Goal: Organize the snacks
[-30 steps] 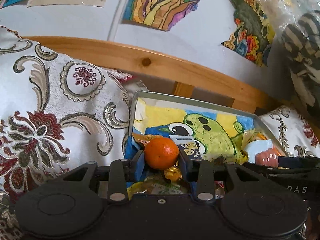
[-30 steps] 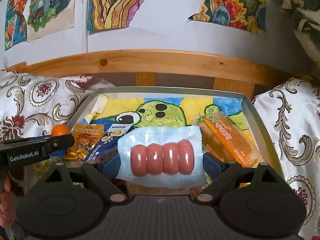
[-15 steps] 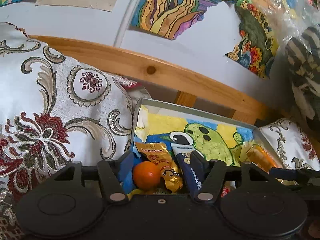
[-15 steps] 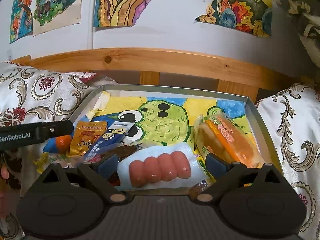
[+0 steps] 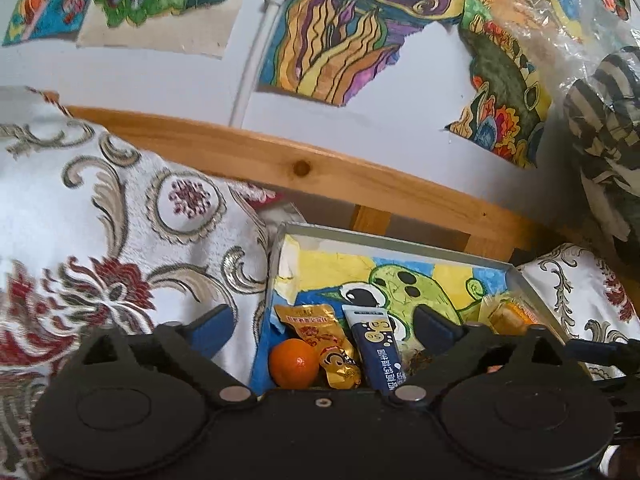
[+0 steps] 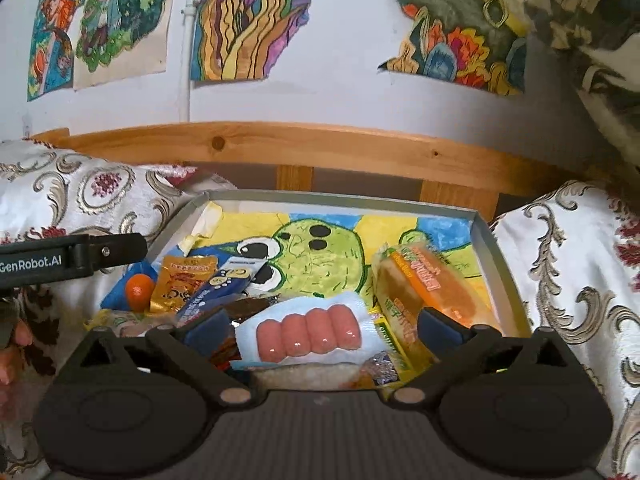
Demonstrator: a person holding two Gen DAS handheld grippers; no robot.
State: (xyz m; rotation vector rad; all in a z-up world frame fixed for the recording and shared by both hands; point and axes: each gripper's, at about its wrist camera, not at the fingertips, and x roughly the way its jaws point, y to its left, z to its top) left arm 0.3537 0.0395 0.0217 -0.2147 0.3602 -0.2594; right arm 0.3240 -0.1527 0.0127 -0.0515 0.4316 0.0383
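We note the tray (image 6: pixel 494 256) floor lies bare across its far half, open from above. The near half is crowded: tangerine (image 6: pixel 139 286), gold pouch (image 6: pixel 182 284), blue packet (image 6: pixel 218 288), sausage pack (image 6: pixel 308 334), orange bread bag (image 6: pixel 432 296). Patterned cushions (image 6: pixel 568 264) press both sides; the wooden rail (image 6: pixel 320 144) blocks the far edge.

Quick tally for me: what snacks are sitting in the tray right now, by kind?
Tangerine: 1
Gold foil pouch: 1
Dark blue packet: 1
Sausage pack: 1
Orange bread pack: 1
Total clearly identifiable: 5; more wrappers near the front edge are too hidden to count.
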